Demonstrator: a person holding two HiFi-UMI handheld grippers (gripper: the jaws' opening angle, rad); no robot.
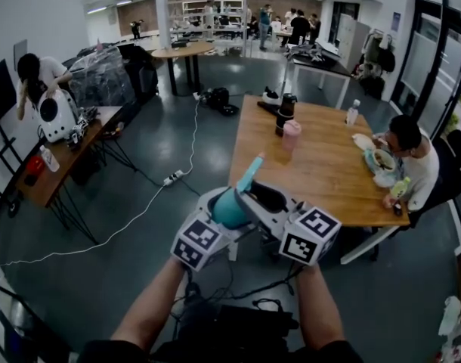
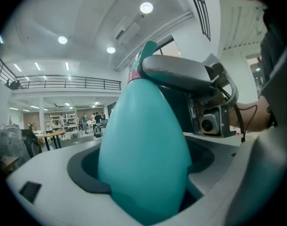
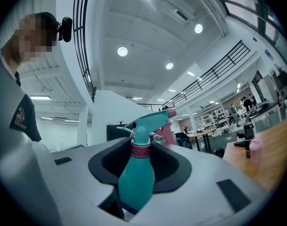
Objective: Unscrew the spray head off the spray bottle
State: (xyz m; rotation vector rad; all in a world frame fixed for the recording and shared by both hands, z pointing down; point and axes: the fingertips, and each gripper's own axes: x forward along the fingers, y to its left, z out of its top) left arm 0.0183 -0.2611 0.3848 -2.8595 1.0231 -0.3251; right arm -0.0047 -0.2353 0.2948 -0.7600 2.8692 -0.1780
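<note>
Our left gripper has its jaws pinching the body of the teal spray bottle. The right gripper has its jaws spread either side of the neck, below the spray head, not pressing. Both our forearms reach forward and the grippers meet. The bottle is held over open floor, with the bench edge just beyond.

Left claw clamps the teal spray bottle; right claw sits beside its neck
</note>
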